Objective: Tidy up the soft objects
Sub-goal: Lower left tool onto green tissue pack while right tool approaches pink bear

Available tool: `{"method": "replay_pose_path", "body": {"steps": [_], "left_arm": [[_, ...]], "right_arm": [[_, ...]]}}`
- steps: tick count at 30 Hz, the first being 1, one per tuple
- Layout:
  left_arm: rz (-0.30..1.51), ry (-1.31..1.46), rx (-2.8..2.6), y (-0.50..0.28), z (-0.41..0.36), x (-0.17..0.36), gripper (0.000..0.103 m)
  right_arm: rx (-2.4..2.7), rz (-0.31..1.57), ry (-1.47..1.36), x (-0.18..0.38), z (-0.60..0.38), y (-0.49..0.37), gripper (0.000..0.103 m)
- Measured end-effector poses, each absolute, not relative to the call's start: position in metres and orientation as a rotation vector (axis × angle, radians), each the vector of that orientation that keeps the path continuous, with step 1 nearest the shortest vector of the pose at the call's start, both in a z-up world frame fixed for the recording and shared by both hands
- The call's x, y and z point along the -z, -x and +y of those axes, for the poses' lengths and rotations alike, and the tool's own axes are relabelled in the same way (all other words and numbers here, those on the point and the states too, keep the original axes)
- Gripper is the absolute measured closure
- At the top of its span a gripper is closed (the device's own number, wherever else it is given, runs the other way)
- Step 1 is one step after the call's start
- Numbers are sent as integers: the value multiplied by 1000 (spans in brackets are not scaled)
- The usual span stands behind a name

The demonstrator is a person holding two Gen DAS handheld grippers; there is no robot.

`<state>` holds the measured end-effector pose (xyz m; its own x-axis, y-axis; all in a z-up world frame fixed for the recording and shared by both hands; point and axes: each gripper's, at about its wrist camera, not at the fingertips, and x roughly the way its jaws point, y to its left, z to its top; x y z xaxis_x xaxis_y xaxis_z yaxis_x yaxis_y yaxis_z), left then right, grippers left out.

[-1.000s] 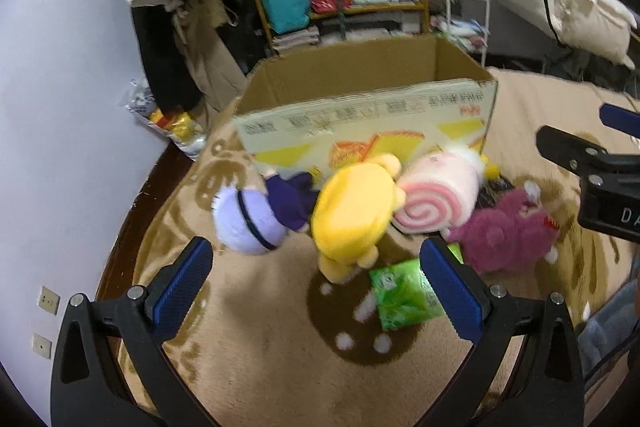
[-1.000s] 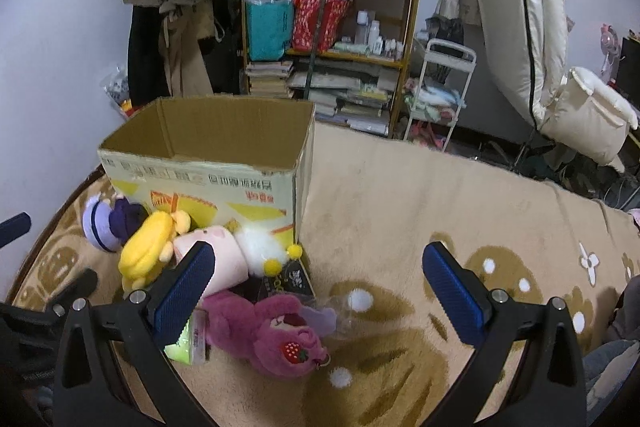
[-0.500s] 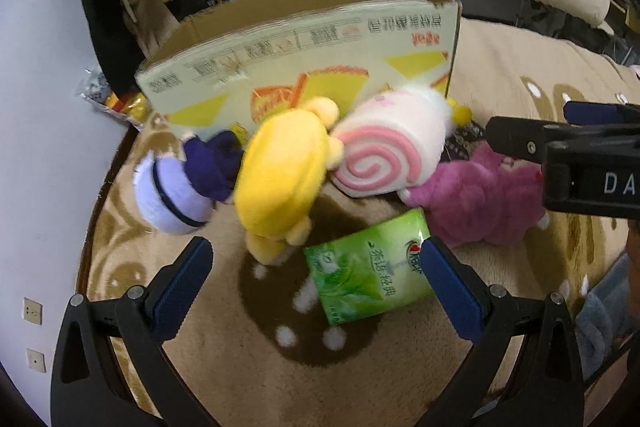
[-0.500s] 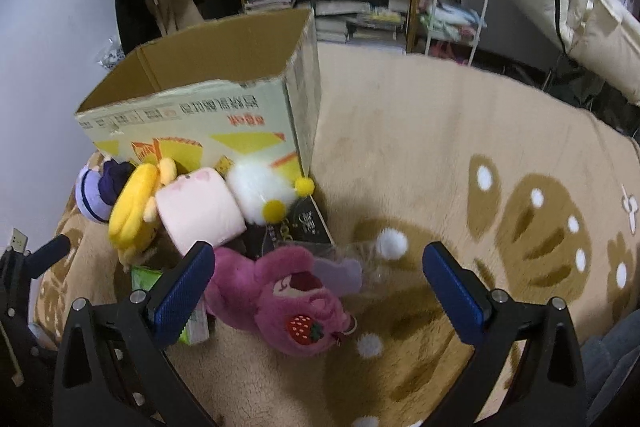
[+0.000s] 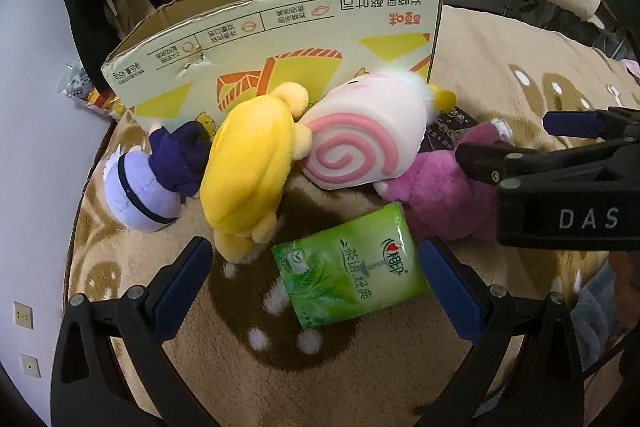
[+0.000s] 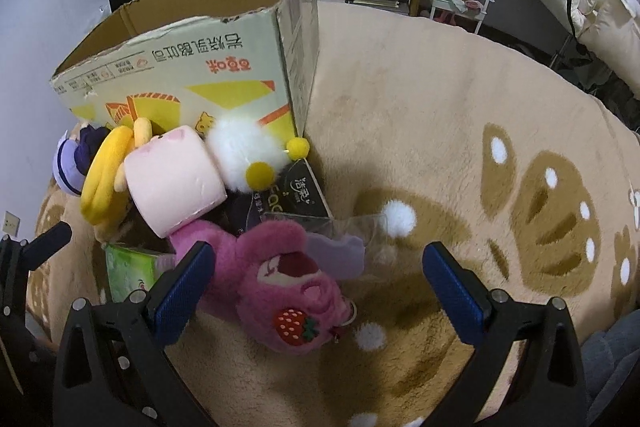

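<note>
Beige carpet (image 6: 420,115) with brown paw prints fills a cluttered bedroom, shelves behind; an open cardboard box (image 5: 280,39) stands on it, plush toys heaped against its front wall. Nearest the left gripper (image 5: 316,291) lies a green tissue pack (image 5: 348,267), flat between its spread, empty fingers, long axis slanting up to the right; the yellow plush (image 5: 248,171) sits just beyond. The right gripper (image 6: 316,291), likewise wide open and empty, straddles the pink strawberry bear (image 6: 280,279), lying just ahead, head toward the camera. Each hand seems placed for its own pick.
</note>
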<state>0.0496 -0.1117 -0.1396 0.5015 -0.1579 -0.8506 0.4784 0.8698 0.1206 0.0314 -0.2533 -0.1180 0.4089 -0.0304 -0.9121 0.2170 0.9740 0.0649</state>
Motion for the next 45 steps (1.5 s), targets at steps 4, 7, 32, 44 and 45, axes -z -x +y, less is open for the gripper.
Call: {"method": "replay_pose_path", "body": {"steps": [4,7,32,44,45], "left_arm": [[991,-365,390,-52,-110,142,1],[1005,-353,396,-54,-109,143,1],[1160,-266,430,-68,-95,162,28],[1160,-263,404,-65,-90,163,28],[1158,-265,403,-65,-91,164,28]], "right_arm": [[155,1146,-189,119,-256,-33,0],[153,1147,-190,119,-255,-32,0],[11,1229,-353,133,-254,-28,10],[7,1211,-284,134,-232,-30,13],[-6,1211,-292,135,-231,-31,17]]}}
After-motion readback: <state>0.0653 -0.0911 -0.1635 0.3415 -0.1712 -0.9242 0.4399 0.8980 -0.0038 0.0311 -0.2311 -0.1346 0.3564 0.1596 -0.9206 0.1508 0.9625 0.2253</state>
